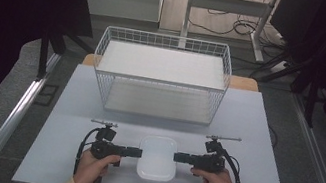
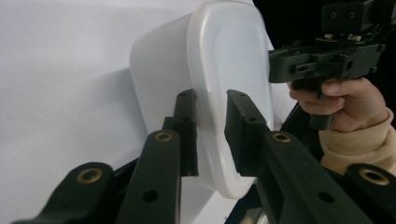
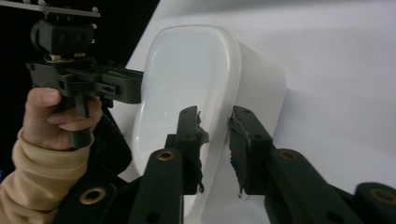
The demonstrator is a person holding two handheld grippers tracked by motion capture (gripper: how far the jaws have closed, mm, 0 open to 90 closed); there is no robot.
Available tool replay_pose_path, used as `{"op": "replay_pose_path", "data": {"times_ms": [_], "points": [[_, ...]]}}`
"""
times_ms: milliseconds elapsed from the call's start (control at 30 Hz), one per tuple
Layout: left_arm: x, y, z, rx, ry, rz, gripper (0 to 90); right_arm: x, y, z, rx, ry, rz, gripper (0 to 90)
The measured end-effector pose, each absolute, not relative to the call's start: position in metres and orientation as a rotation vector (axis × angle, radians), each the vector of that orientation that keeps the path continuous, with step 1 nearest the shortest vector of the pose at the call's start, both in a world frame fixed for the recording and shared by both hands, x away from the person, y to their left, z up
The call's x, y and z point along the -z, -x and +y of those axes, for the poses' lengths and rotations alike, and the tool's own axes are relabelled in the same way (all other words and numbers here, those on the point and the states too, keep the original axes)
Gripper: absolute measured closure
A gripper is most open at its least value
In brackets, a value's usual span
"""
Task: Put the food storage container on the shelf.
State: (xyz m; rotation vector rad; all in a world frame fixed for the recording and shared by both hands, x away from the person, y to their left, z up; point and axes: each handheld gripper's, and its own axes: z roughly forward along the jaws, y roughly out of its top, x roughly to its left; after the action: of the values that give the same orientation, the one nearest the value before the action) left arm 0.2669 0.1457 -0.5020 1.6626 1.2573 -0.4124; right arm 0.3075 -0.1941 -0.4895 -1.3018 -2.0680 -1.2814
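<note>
While the left tongs (image 1: 136,152) and the right tongs (image 1: 179,157) each clamp a rim of the white tub (image 1: 158,158) between them, it sits on the surface (image 1: 69,120); lifting toward the wire basket (image 1: 108,46) beyond seems left.

i see white tub (image 1: 158,158): smooth semi-glossy plastic. desk (image 1: 255,133): matt pale sheet. basket (image 1: 161,73): white coated wire. tongs' pads (image 3: 237,154): frayed black rubber.
</note>
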Motion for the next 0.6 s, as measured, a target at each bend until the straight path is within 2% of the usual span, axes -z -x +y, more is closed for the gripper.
{"op": "replay_pose_path", "data": {"times_ms": [300,600], "points": [[0.495,-0.263,0.149,0.390,-1.663,1.232,79.8,0.486,-0.306,-0.195,1.313,1.275,-2.070,79.9],[0.489,-0.260,0.150,0.360,-1.680,1.204,80.0,0.480,-0.303,-0.194,1.348,1.239,-2.110,80.0]]}}
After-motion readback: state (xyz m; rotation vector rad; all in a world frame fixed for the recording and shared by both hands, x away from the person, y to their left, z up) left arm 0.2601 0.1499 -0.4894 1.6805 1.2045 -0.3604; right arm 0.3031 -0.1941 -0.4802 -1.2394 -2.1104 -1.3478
